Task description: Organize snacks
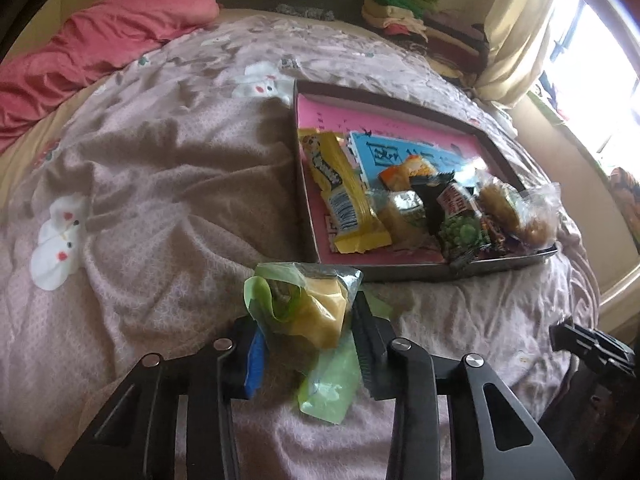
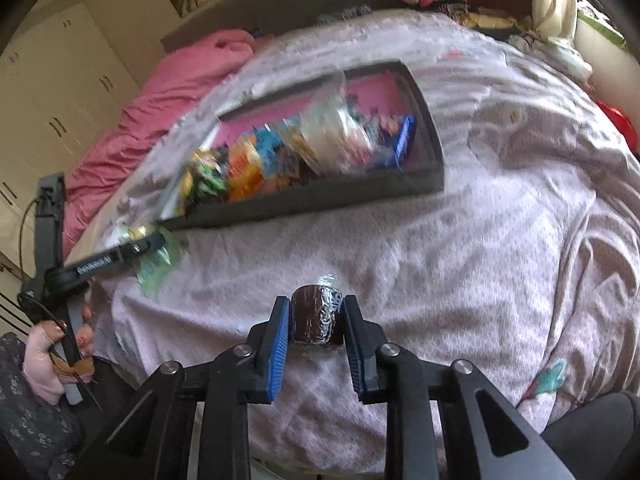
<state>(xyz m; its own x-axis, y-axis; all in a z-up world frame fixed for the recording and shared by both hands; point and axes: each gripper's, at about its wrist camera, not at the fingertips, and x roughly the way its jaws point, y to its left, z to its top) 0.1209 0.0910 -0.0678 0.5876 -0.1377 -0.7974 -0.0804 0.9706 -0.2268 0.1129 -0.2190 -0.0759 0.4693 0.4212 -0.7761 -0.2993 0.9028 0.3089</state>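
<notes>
In the left wrist view my left gripper [image 1: 304,316] is shut on a crumpled green-and-yellow snack packet [image 1: 316,312], which rests on the bedspread just in front of the tray. The dark grey tray [image 1: 400,273] has a pink lining and holds a yellow packet [image 1: 344,196], a green pea packet [image 1: 464,236] and a clear bag of cookies [image 1: 516,208]. In the right wrist view my right gripper [image 2: 316,302] is shut on a round dark chocolate snack [image 2: 316,316] in clear wrap, low over the bed. The tray [image 2: 320,202] lies beyond it, blurred. The left gripper [image 2: 120,256] shows at the left with its green packet [image 2: 156,266].
A pale patterned bedspread [image 1: 160,184] covers the bed. A pink pillow and blanket [image 1: 120,24] lie at the far left, folded clothes [image 1: 420,28] at the head, a curtain and window [image 1: 560,40] on the right. A person's hand [image 2: 44,356] holds the left gripper's handle.
</notes>
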